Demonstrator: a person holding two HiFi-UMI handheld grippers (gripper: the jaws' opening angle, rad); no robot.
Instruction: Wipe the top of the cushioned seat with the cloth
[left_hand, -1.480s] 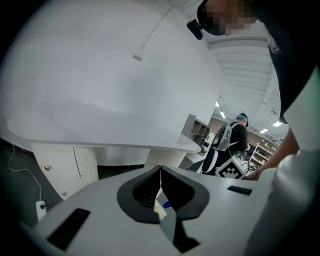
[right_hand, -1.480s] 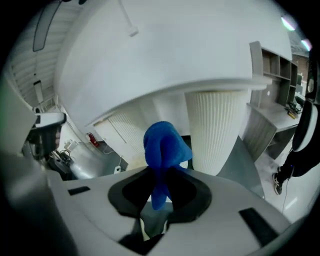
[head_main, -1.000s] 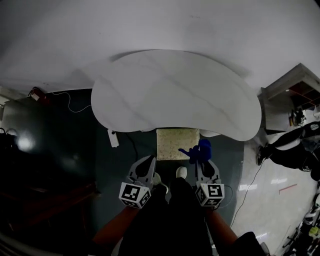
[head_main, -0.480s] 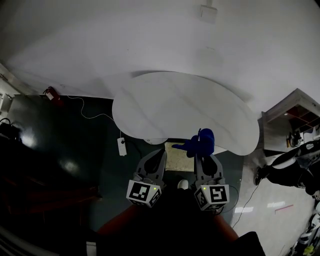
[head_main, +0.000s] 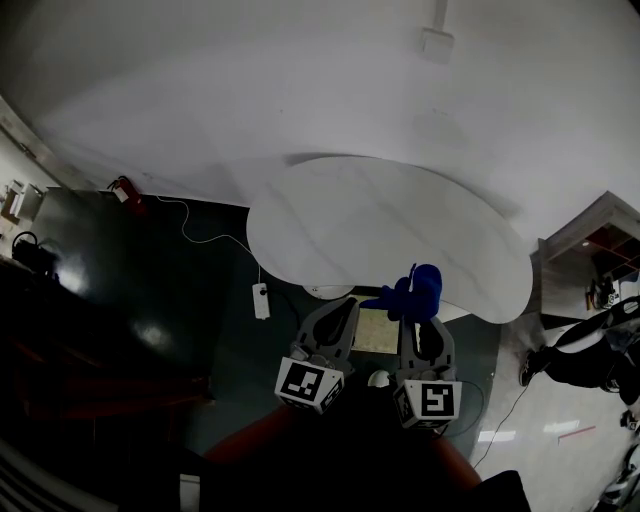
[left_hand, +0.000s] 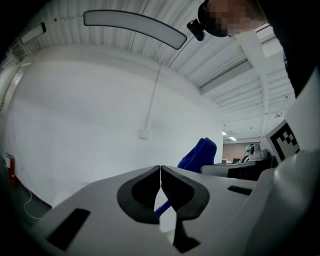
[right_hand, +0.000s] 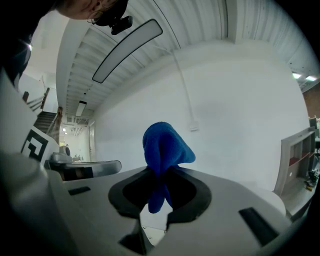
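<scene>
The blue cloth (head_main: 415, 290) bunches upward from my right gripper (head_main: 415, 318), which is shut on it; in the right gripper view the cloth (right_hand: 162, 150) sticks up between the jaws of the right gripper (right_hand: 161, 172). The beige cushioned seat (head_main: 372, 330) shows only as a strip between the two grippers, under the edge of the white table (head_main: 390, 235). My left gripper (head_main: 348, 306) is held beside the right one; its jaws meet with nothing between them (left_hand: 160, 172). Both grippers point at the wall, above the seat. The left gripper view catches the cloth (left_hand: 200, 154) off to its right.
A white power strip (head_main: 260, 300) with a cable lies on the dark floor left of the table. A red extinguisher (head_main: 125, 190) stands by the wall. A shelf unit (head_main: 600, 250) and a person's legs (head_main: 585, 345) are at the right. A white shoe (head_main: 379, 378) shows below.
Both grippers have risen and tilted up toward the wall, and the cloth has lifted from beside the seat to in front of the table's edge. The head view has tilted up too.
</scene>
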